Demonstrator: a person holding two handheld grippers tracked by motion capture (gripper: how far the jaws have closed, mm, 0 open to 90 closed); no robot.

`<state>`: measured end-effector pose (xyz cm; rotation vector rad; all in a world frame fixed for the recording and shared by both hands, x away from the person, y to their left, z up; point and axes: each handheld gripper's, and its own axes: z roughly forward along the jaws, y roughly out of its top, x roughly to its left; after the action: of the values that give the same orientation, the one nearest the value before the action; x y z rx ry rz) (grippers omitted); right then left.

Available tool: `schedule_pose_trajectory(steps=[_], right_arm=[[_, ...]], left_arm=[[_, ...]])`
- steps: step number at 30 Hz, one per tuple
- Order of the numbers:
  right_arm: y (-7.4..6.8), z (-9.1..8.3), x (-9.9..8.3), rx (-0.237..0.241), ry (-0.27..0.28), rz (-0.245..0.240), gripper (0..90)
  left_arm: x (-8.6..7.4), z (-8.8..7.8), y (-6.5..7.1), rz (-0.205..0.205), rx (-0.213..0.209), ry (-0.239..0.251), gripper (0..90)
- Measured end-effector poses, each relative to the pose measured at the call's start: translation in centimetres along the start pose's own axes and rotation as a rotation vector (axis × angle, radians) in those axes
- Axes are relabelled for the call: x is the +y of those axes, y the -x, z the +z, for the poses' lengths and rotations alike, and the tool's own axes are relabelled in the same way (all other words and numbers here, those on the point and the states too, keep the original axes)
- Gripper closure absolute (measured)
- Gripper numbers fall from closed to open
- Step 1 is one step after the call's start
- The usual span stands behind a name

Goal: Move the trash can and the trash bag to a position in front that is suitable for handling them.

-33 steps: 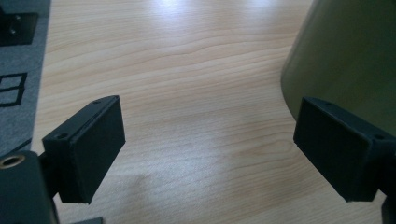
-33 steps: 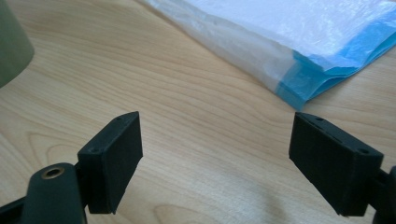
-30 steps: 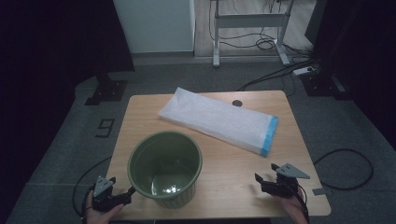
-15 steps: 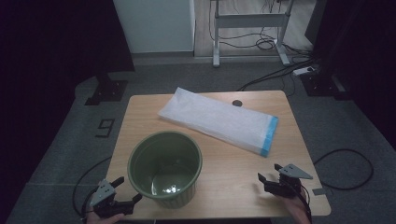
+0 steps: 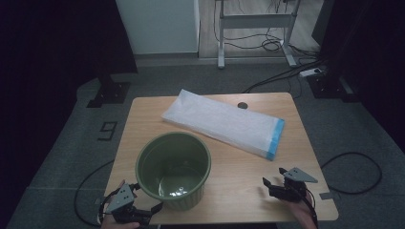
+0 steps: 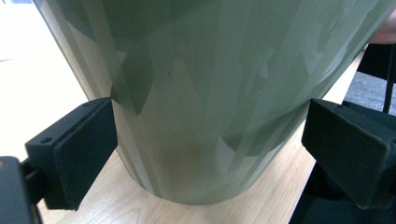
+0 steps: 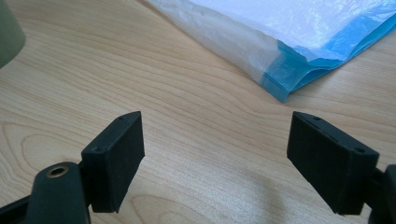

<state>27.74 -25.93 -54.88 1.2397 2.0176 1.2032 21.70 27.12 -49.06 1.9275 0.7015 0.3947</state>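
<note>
Bare wood between green bin and right gripper, open for passage along the near right of the table. Far side blocked by flat plastic bag. Near left taken by the bin, left gripper tight against it.

Green bucket, blue-edged white bag
</note>
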Motion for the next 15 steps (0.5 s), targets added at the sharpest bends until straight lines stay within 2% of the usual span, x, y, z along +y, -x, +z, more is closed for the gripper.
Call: schedule_pose_trajectory(steps=[15], right_arm=[[0.1, -0.2, 0.2, 0.0, 0.028, 0.019, 18.8]], left_arm=[[1.4, 3.6, -0.8, 0.004, -0.056, -0.007, 4.1]])
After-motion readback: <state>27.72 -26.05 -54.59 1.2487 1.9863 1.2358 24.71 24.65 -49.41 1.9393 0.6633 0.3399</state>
